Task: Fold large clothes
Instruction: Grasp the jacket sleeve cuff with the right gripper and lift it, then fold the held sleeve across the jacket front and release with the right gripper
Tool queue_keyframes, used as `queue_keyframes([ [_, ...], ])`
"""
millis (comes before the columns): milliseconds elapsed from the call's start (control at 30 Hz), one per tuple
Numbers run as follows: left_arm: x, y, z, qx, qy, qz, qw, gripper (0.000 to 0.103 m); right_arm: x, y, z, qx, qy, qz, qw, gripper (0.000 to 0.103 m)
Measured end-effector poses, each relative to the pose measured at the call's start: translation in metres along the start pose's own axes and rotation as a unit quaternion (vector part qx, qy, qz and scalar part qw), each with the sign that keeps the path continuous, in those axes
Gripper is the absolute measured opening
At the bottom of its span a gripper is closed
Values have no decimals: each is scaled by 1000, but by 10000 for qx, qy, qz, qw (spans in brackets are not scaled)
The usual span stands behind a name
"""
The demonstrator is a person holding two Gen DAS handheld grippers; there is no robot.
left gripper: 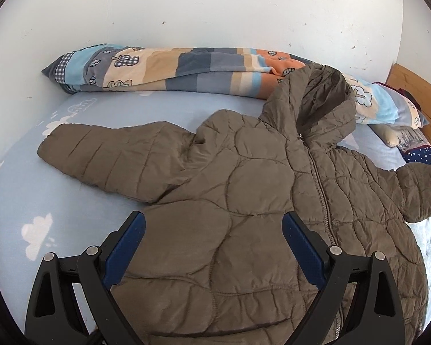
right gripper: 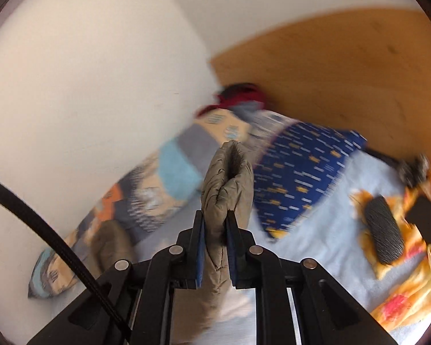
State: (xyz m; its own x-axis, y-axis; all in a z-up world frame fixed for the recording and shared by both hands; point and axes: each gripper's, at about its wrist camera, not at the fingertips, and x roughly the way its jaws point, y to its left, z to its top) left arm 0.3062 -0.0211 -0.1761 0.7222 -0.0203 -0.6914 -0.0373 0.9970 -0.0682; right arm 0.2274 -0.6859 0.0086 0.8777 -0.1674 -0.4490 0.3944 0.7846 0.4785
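Note:
A brown quilted hooded jacket (left gripper: 244, 195) lies front up on the light blue bed sheet (left gripper: 28, 195), zipper closed, hood toward the wall. Its left sleeve (left gripper: 106, 155) stretches out flat to the left. My left gripper (left gripper: 214, 221) is open and empty, hovering over the jacket's lower left front. My right gripper (right gripper: 215, 215) is shut on the cuff end of the jacket's right sleeve (right gripper: 225, 181) and holds it lifted above the bed. The right wrist view is blurred by motion.
A rolled patchwork quilt (left gripper: 186, 66) lies along the white wall. A dark blue patterned pillow (right gripper: 301, 169) sits near the wooden headboard (right gripper: 344, 72). A yellow-orange cloth (right gripper: 411, 258) holds a dark grey case (right gripper: 383, 230) and a black flat object (right gripper: 429, 221).

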Motion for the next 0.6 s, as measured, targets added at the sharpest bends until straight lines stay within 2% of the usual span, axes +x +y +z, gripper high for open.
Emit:
queue_keyframes([
  [167,-10,17,4,-167,-32,-53,9998,95,-19,117,-9,-807,83,690,9943,14],
  [300,-16,29,5,-237,-19,-95,9997,95,-25,215,-43,-1419,277,1337,9804,14],
  [433,-19,40,3,-309,8,-84,9995,95,-10,304,-99,-1884,637,1943,9606,14],
  [600,-20,57,1,-453,41,-29,9990,95,33,373,-181,-2271,1235,2328,9375,14],
])
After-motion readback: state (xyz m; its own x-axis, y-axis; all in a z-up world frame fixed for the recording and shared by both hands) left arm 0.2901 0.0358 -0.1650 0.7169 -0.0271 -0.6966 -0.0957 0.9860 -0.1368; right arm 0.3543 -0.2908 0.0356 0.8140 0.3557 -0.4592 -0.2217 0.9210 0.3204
